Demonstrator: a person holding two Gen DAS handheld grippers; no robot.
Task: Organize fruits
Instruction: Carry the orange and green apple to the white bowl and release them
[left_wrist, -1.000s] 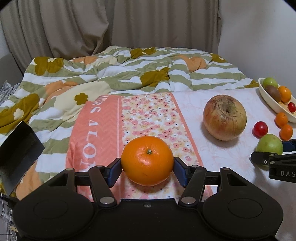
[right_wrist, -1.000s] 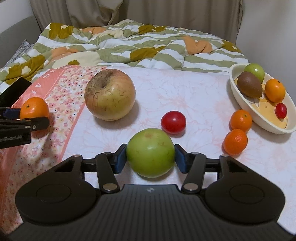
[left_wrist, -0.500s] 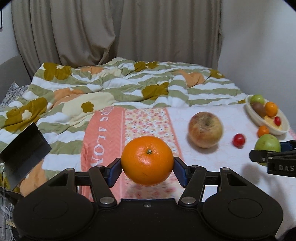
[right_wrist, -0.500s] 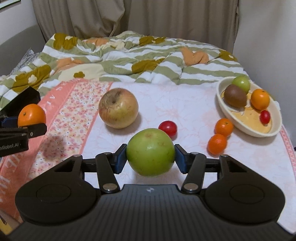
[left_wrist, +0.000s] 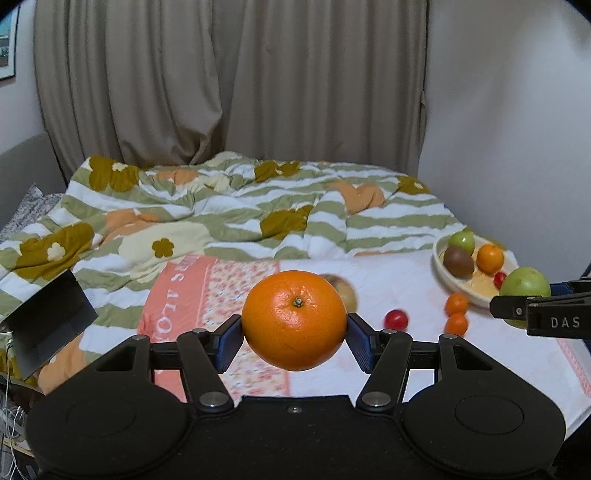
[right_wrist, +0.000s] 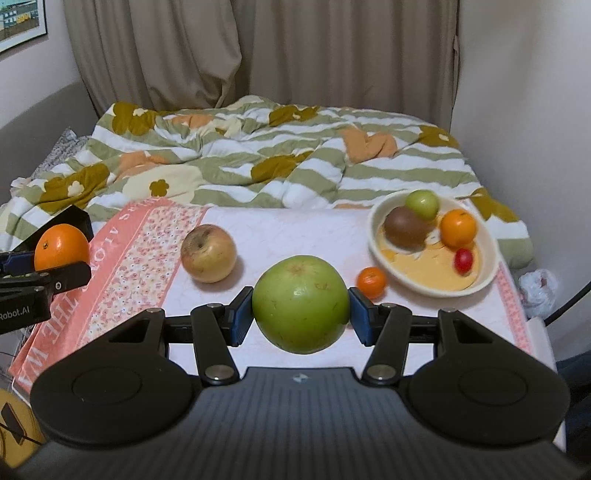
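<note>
Gripping orange (left_wrist: 294, 320) in my left gripper (left_wrist: 294, 338), green apple (right_wrist: 301, 303) in my right gripper (right_wrist: 301, 320); both firm, smooth, roll-prone; squeezed across their widest middles.

Bare cloth (right_wrist: 288, 236) between russet apple (right_wrist: 208, 253) and crowded bowl (right_wrist: 487, 273).

We are seeing a bright orange orange (left_wrist: 294, 319) between blue fingers (left_wrist: 229, 341) and a green apple (right_wrist: 301, 303). A yellow-red apple (right_wrist: 208, 253) is lying on a pale pink cloth (right_wrist: 280, 236) bordered with coral floral print. The duvet (right_wrist: 258, 155) is showing green-white stripes with olive flowers; the bowl (right_wrist: 487, 273) is cream.
</note>
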